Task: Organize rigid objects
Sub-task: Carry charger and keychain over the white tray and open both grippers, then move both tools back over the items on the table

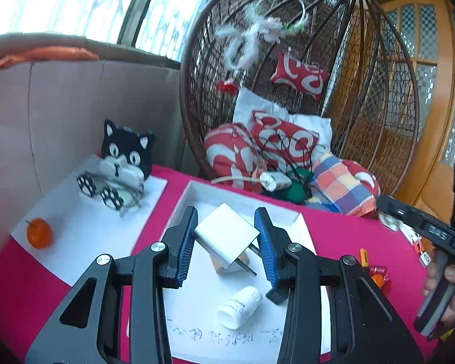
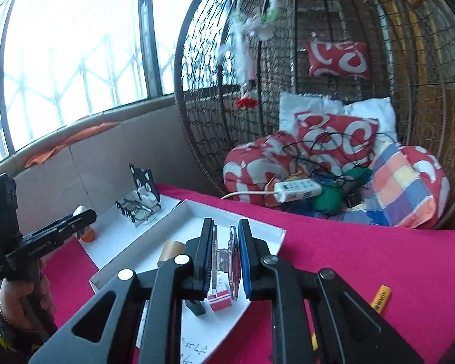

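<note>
My left tongs [image 1: 226, 239] pinch white charger [image 1: 224, 232] over white tray [image 1: 300, 221] on table; right tongs [image 2: 226, 261] clamped on clear keychain tag [image 2: 227, 257] above same tray; lower each close to floor, release gently, avoid white bottle [image 1: 239, 306]

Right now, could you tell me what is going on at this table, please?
A person is sorting small items into a shallow white tray on a pink-covered table. The left hand-held gripper holds a white charger plug above the tray. The right hand-held gripper is shut on a small clear and red trinket, also over the tray. A white bottle already lies in the tray; an orange fruit and a cat-shaped glasses stand sit on a white sheet beside it.
</note>
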